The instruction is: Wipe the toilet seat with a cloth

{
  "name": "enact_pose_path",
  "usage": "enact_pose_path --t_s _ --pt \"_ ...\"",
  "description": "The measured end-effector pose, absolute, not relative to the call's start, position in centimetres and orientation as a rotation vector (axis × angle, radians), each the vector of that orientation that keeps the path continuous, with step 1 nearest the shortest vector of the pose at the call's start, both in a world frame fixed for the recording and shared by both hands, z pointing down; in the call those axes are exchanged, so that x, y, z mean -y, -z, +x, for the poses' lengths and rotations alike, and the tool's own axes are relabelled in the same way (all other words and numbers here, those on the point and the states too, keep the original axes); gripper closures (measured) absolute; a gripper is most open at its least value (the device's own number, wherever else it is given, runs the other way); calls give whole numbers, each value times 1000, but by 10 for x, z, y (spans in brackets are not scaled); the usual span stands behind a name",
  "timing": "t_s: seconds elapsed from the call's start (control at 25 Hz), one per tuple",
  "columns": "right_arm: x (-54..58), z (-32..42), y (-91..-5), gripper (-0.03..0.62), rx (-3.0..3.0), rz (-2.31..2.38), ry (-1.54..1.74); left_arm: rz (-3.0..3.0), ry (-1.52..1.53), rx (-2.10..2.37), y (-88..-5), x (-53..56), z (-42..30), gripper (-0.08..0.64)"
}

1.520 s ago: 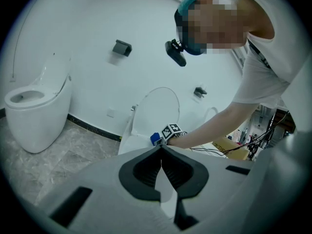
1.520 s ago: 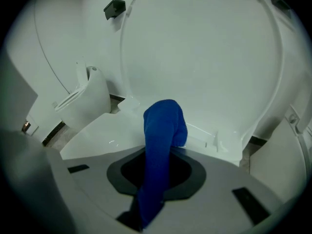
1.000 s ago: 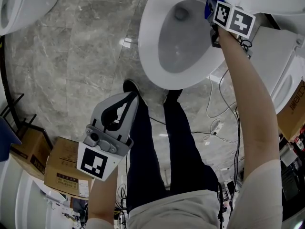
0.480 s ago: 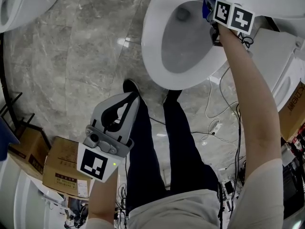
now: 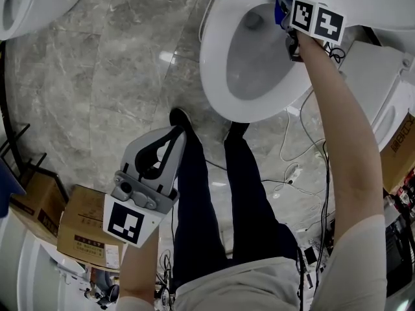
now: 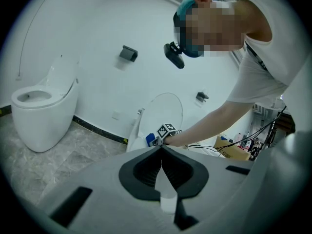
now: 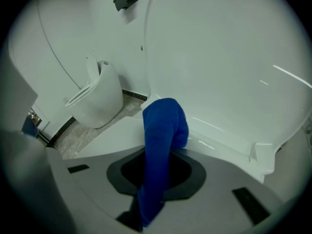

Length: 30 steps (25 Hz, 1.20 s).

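While the left tongs are clenched on nothing, the cloth is gripped in the right tongs and held against the seat.

Grey left tongs, black-and-white marker cube, navy trousers, white short-sleeved shirt.

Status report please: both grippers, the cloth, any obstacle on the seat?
Left gripper shut, empty, held low. Right gripper shut on blue cloth, cloth on rear of toilet seat. Lid up, nothing else on the seat.
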State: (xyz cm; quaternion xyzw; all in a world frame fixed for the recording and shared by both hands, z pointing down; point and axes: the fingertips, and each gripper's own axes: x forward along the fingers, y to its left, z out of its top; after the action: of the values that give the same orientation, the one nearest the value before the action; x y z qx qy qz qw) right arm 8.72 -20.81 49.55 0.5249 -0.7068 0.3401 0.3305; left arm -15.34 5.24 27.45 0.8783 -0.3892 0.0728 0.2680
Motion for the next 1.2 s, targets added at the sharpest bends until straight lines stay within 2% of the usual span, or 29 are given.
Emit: enact_pose_path --t_s 0.72,1.2 --pt "208 57 -497 529 1876 1372 -952 2359 -183 1063 -278 -59 -167 551" --pt "199 22 -496 529 1961 1195 -951 2366 -182 1050 -277 -62 -165 551"
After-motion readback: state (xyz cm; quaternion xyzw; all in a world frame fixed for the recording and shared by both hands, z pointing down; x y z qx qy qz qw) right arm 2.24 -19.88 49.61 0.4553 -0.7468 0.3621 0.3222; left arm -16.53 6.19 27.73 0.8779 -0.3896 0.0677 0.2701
